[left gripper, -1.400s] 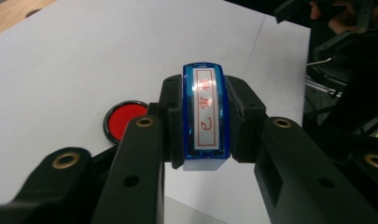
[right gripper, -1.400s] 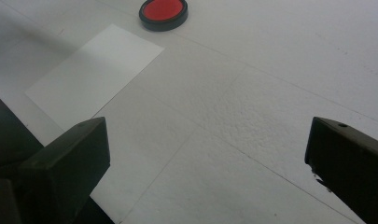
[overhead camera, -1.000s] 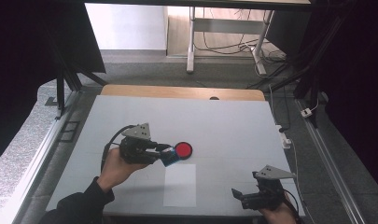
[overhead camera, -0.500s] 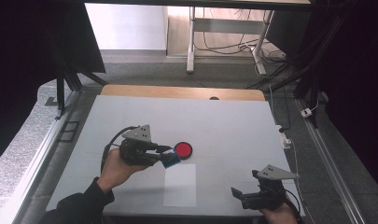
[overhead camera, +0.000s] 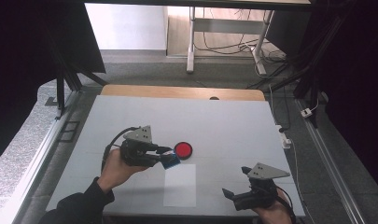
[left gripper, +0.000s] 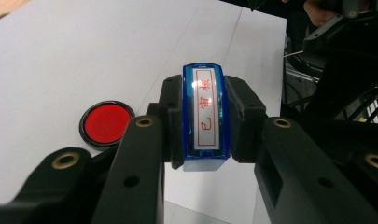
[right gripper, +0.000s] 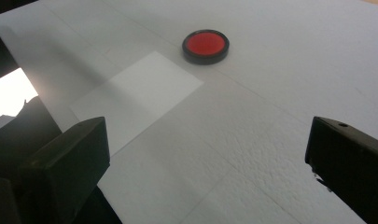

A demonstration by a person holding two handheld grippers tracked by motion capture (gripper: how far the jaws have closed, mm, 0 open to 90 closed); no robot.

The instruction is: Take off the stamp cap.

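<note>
Table (overhead camera: 233,116): flat, matte white top with a faint pebbled grain, wooden strip along its far edge; centre of the high view. Around it grey speckled floor, black drapes at both sides, cables at upper right.

Paper sheet (overhead camera: 179,185): thin white rectangle, lower centre.

Ink pad (overhead camera: 183,150): round, black rim, red face, mid-frame just above the sheet.

Left gripper (overhead camera: 164,156), left of centre: jaws pinch a stamp (left gripper: 205,116), a glossy blue rectangular block with a white label in red characters, just left of the pad.

Right gripper (overhead camera: 233,185), lower right: jaws spread, nothing between.
</note>
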